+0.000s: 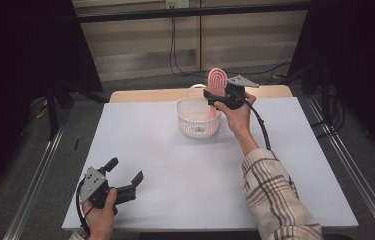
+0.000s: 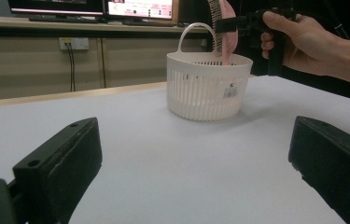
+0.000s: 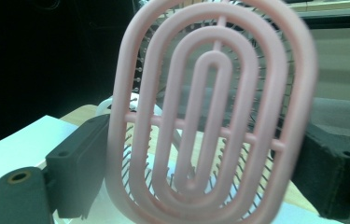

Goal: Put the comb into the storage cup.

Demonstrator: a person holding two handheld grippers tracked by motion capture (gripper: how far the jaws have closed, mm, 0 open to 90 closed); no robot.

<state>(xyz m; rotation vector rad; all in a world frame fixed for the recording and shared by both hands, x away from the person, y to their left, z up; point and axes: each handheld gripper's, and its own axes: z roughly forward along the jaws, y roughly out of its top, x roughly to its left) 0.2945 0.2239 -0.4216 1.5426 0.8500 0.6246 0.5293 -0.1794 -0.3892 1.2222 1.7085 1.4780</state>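
White table (image 1: 185, 170), dim room, right claw (image 1: 214, 95) gripping pink hairbrush (image 1: 217, 81)

The desk (image 1: 175, 165) has a pale lavender-white top laid over a light wooden board whose far edge (image 1: 145, 95) shows beyond it. Grey carpet floor (image 1: 25, 165) surrounds it, with metal rails (image 1: 37, 180) running along both sides. Behind stands a beige panelled wall (image 1: 140, 40); black cables (image 1: 175, 50) hang down it to the floor. A wall socket (image 2: 73, 43) sits low on the panelling, and two lit monitors (image 2: 137, 8) rest on a shelf above. Dark curtains (image 1: 20, 50) close off both sides.
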